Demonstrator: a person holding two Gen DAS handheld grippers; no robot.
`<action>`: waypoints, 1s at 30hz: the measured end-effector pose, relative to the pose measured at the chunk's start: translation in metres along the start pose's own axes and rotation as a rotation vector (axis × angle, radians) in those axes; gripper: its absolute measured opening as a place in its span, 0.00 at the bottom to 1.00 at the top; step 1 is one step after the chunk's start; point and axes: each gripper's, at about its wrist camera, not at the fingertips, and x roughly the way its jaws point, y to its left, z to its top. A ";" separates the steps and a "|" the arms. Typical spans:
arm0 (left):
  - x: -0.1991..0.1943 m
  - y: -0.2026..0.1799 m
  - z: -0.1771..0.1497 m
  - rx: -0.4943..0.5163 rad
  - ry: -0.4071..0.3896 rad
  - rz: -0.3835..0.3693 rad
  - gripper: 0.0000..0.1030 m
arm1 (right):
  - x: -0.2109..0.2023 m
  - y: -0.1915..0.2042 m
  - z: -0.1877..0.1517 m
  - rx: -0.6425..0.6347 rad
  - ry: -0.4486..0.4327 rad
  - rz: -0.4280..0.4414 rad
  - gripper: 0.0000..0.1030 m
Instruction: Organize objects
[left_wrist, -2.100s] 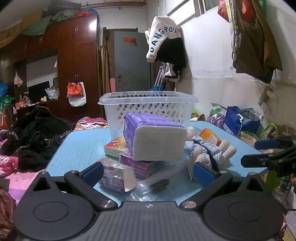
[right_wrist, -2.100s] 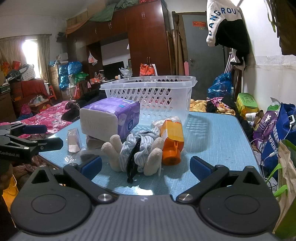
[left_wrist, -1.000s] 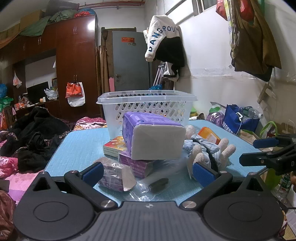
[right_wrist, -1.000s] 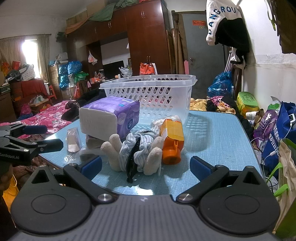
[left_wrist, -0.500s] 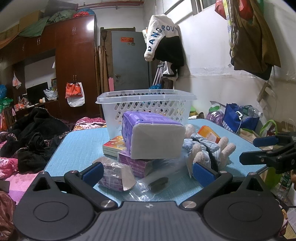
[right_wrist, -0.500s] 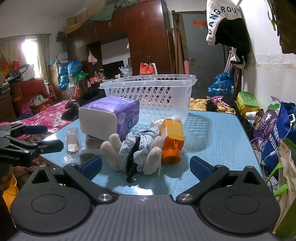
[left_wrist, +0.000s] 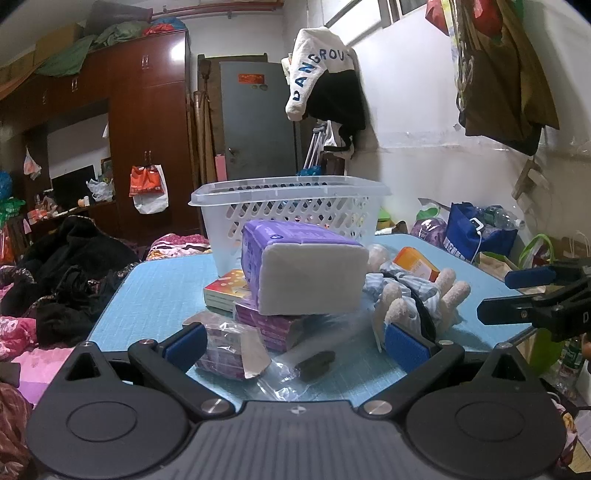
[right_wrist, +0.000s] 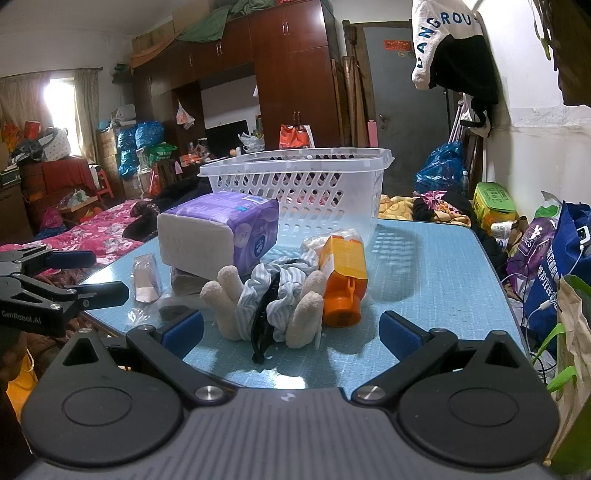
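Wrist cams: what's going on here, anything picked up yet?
Nothing is picked up. A person holds the left gripper and the right gripper at the near edge of the blue table, both with jaws open and empty. The clutter sits in front of the white basket: a purple tissue pack on top of books, a striped cloth doll, an orange bottle and small plastic packets. From here, nothing seems to be in the basket.

"GenRobot.AI" on left gripper; "ANGROU" on hanging white garment.
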 end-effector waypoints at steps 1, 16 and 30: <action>0.000 0.000 0.000 0.001 0.000 0.000 1.00 | -0.001 0.000 0.001 -0.001 0.000 0.000 1.00; 0.000 -0.001 0.001 0.005 -0.001 0.005 1.00 | -0.002 0.000 -0.001 0.000 -0.035 -0.004 1.00; -0.010 0.010 0.000 0.024 -0.268 0.094 1.00 | -0.014 -0.028 -0.019 0.085 -0.389 -0.020 1.00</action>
